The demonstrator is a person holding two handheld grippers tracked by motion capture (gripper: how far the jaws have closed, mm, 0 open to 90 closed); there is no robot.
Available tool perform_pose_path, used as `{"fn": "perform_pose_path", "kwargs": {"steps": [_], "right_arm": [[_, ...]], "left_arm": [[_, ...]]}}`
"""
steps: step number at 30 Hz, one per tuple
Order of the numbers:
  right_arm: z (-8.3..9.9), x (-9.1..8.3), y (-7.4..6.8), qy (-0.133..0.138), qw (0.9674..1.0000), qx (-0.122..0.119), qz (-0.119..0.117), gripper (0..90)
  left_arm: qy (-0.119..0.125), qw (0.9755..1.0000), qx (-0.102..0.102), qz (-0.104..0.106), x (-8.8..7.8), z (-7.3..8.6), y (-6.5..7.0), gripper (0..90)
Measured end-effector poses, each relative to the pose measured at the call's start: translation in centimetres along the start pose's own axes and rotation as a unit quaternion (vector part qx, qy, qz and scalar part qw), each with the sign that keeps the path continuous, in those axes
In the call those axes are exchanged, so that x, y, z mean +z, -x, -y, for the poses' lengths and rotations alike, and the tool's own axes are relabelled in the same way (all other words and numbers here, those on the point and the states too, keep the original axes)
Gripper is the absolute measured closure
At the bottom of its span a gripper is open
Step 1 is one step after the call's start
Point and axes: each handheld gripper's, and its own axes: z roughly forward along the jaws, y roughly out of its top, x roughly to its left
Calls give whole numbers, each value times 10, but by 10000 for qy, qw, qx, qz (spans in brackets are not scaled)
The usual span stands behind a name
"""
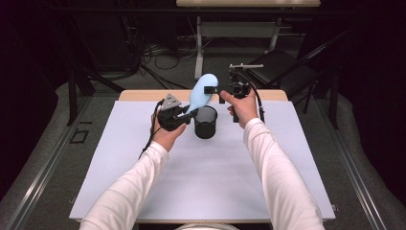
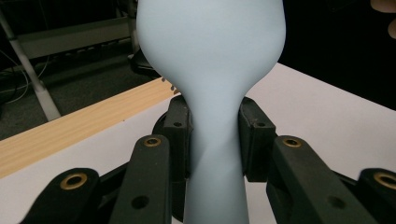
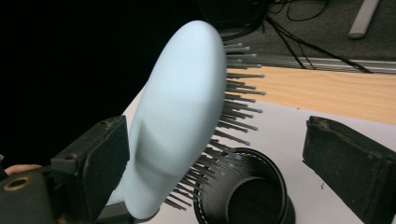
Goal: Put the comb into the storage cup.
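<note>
Left gripper [image 1: 184,113] sits over the white mat [image 1: 201,182], left of centre, held in the person's left hand [image 1: 165,136]. Jaws narrow, clamped on the handle of a pale blue hairbrush [image 1: 202,91]. Left gripper view confirms: both black pads [image 2: 180,135] press the handle's waist from either side, w/ the brush head [image 2: 210,37] widening out above them.

Brush is off the table, tilted, head up and angled toward the far edge, bristles [image 3: 233,98] facing right. Handle end low in the left grip, head at approx the same height as the right gripper.

Black mesh cup [image 1: 205,122] stands upright on the mat just right of the left gripper, below the brush head. Cup open at top; in the right gripper view its rim [image 3: 243,186] sits right under the lower bristles, close, can't tell if touching.

Right gripper [image 1: 214,95] is in the person's right hand [image 1: 244,108], pointing left toward the brush head. Jaws wide. Right gripper view: brush head between the two pads, left pad [image 3: 100,163] just beside the smooth back of the head, right pad [image 3: 350,158] well apart from the bristle tips. No squeeze visible, so not gripping.

Wood table edge [image 1: 143,95] runs behind the mat.
</note>
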Motion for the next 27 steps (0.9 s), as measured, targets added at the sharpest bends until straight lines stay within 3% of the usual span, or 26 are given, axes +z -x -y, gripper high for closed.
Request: {"fn": "perform_pose_path", "kwargs": {"steps": [15, 27], "right_arm": [[4, 15, -4, -47, 9993, 152, -340, 138], [5, 23, -11, -131, 9983, 107, -552, 157]], "left_arm": [[25, 10000, -1, 21, -2, -1, 0, 692], [18, 10000, 1, 45, -1, 2, 0, 692]]}}
